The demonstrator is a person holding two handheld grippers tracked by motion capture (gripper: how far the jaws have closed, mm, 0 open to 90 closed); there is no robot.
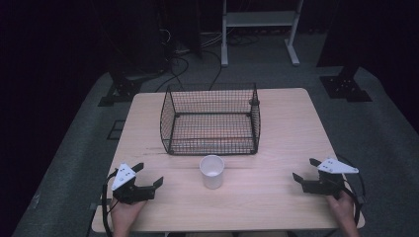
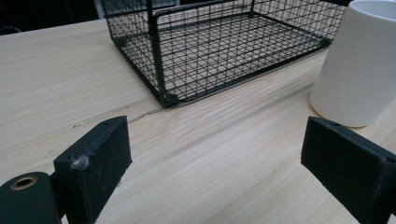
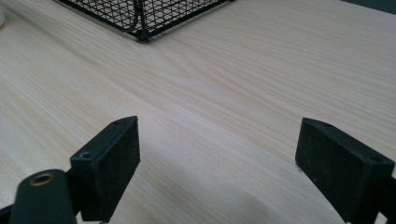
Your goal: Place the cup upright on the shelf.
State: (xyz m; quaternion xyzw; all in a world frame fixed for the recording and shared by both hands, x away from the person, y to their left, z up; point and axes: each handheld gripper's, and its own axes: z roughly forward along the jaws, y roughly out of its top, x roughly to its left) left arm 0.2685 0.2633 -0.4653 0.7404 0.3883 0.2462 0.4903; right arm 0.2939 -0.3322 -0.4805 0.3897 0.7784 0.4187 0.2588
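Both hands sat at the near edge of the table [image 1: 296, 118], each holding a gripper with jaws spread wide and nothing between them: the left gripper [image 1: 148, 175] at the near left, the right gripper [image 1: 302, 170] at the near right. Between them, standing upright and apart from both, was a white cup [image 1: 212, 171], just in front of a black wire basket [image 1: 210, 118] at the middle of the table. From the left gripper view the cup [image 2: 355, 65] rose beside the right-hand jaw, so the left gripper seemed the better placed. A good grasp probably meant coming in level, closing around the cup's middle without squeezing it out of shape, then lifting clear over the basket's near wall.
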